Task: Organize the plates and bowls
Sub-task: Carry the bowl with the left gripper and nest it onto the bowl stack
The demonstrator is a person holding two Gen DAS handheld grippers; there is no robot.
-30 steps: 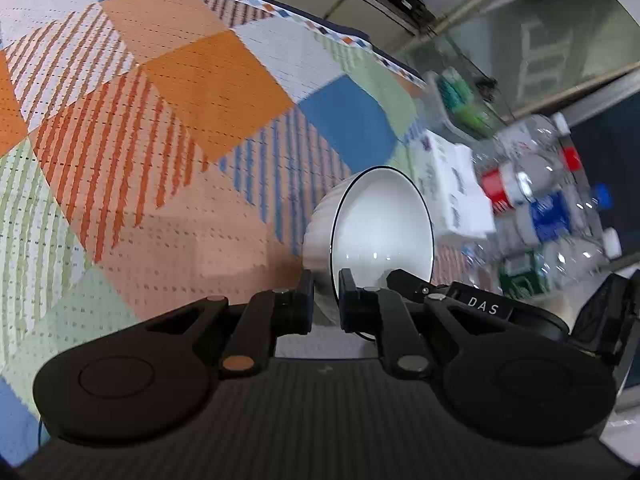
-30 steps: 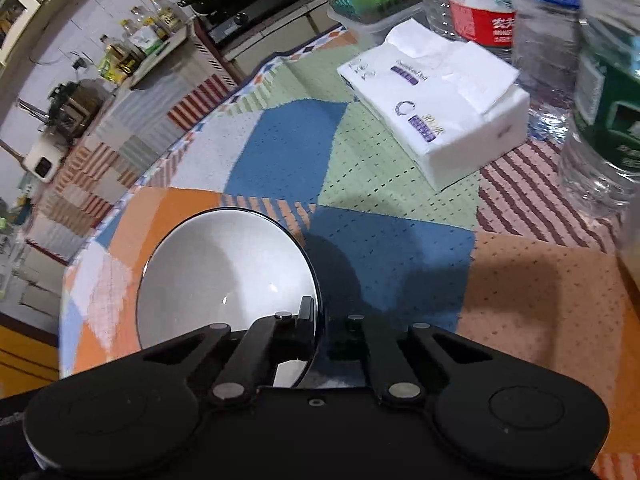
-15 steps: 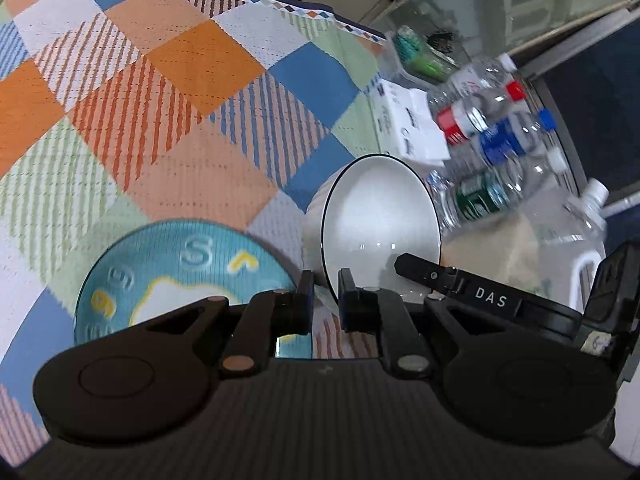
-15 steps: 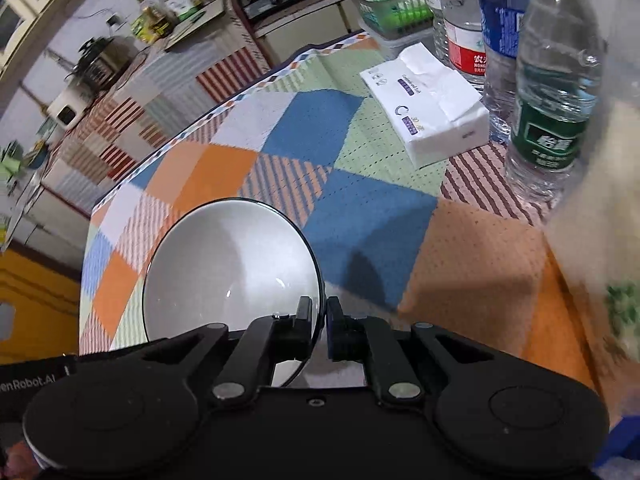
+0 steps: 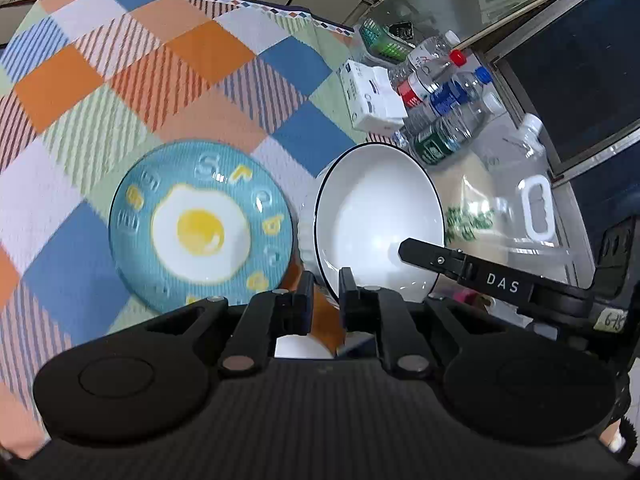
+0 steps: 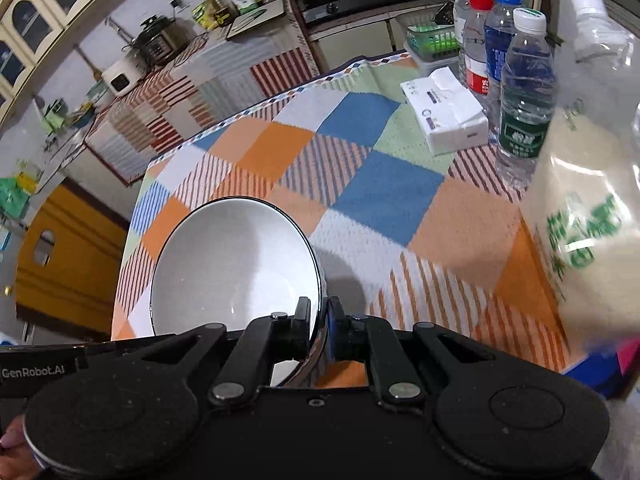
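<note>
White bowl [image 5: 376, 216], dark rim, held tilted above the checked tablecloth [image 5: 192, 60]. Left gripper [image 5: 323, 294] fingers clamped on its near rim; right gripper [image 6: 319, 320] pinches the rim too. Blue fried-egg plate [image 5: 200, 228] lies flat just left of the bowl. Tissue pack [image 6: 448, 116], water bottles [image 6: 524, 92] far right.

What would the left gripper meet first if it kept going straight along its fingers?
The left gripper already clamps the rim of the white bowl, so the bowl leads. Beyond it probably lies the checked tablecloth, short of the water bottles; depth is unclear.
</note>
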